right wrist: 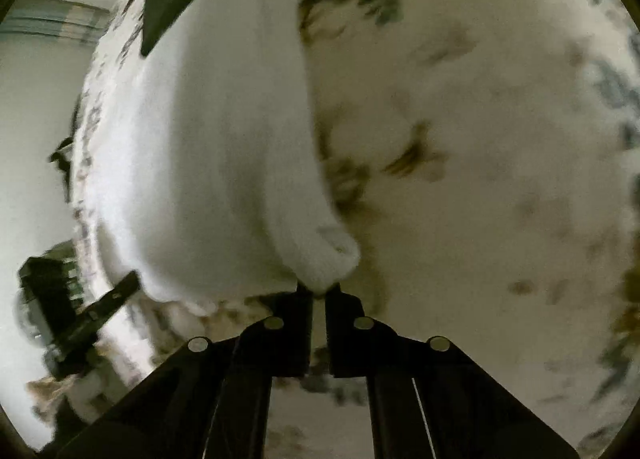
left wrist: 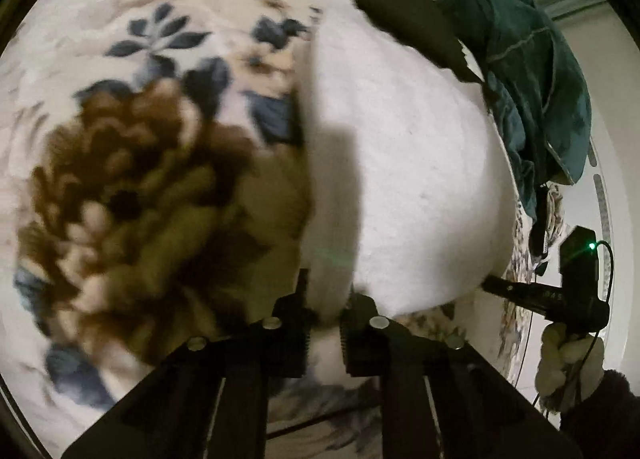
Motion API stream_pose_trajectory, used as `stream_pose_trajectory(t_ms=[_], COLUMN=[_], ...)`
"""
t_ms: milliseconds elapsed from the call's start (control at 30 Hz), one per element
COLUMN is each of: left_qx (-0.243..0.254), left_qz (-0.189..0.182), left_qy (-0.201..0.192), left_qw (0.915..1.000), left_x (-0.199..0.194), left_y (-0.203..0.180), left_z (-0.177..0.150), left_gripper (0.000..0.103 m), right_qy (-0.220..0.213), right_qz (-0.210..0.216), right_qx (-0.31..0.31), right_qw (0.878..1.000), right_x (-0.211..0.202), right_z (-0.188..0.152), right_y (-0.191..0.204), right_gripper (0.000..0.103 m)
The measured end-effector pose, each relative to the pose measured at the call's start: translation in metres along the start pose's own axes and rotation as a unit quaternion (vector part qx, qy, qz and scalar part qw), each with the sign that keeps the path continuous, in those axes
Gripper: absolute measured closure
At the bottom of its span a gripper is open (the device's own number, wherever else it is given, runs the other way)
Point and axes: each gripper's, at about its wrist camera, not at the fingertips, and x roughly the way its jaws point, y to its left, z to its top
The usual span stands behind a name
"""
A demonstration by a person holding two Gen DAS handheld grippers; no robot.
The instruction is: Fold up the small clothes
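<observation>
Open floral blanket (left wrist: 168, 71) leftward; teal garment (left wrist: 532, 71) heaped rightward

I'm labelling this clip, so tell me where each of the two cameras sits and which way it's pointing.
Left wrist: sits on the left gripper, looking forward along its jaws, shut on the white garment over a floral blanket; the right gripper and gloved hand show at right, a green cloth behind.
Right wrist: sits on the right gripper, looking along its jaws, shut on the garment's near edge; the left gripper shows at left.
Shared: the white garment, the blanket, a dark cloth beyond.
</observation>
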Motion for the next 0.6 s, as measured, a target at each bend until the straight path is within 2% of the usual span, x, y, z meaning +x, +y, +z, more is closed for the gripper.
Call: stream_pose_trajectory(t_ms=[67,167,200,233,300,367,433,567,600], left_qx=[-0.012,-0.033,-0.039,-0.046,-0.063,-0.076,-0.065,-0.035,-0.029], left_qz=[-0.018,-0.039,-0.042,-0.047,-0.061,-0.076,-0.069,-0.032,-0.021], left_qy=[0.020,0.044,0.040,0.024,-0.007,-0.034,-0.045,-0.015,-0.014], left_qw=[0.9996,0.9977,0.9976,0.9975,0.9961,0.9936,0.9945,0.9988,0.9993], left_x=[0.003,-0.005,-0.013,-0.024,-0.035,-0.031,-0.010,0.048,0.055], left_y=[0.006,0.005,0.004,0.004,0.006,0.008,0.002,-0.010,-0.007], left_z=[0.000,0.008,0.010,0.017,0.032,0.060,0.100,0.162,0.170], left_gripper=[0.093,0.084,0.072,0.067,0.041,0.040,0.040,0.041,0.045], right_qy=[0.012,0.053,0.059,0.050,0.010,-0.028,-0.045,-0.058,-0.055], right_qz=[0.012,0.042,0.040,0.031,0.033,0.060,0.085,0.091,0.091], right_qx=[0.025,0.033,0.034,0.031,0.034,0.049,0.055,0.033,0.030], right_qw=[1.000,0.997,0.997,0.998,0.999,0.997,0.994,0.994,0.994], right_x=[0.005,0.010,0.007,-0.003,-0.027,-0.043,-0.044,-0.019,-0.012], right_z=[-0.002,0.002,0.005,0.008,0.020,0.041,0.067,0.143,0.154], right_y=[-0.009,-0.004,-0.001,0.002,0.004,0.008,0.013,0.039,0.043], right_gripper=[0.101,0.099,0.088,0.081,0.052,0.047,0.047,0.047,0.047])
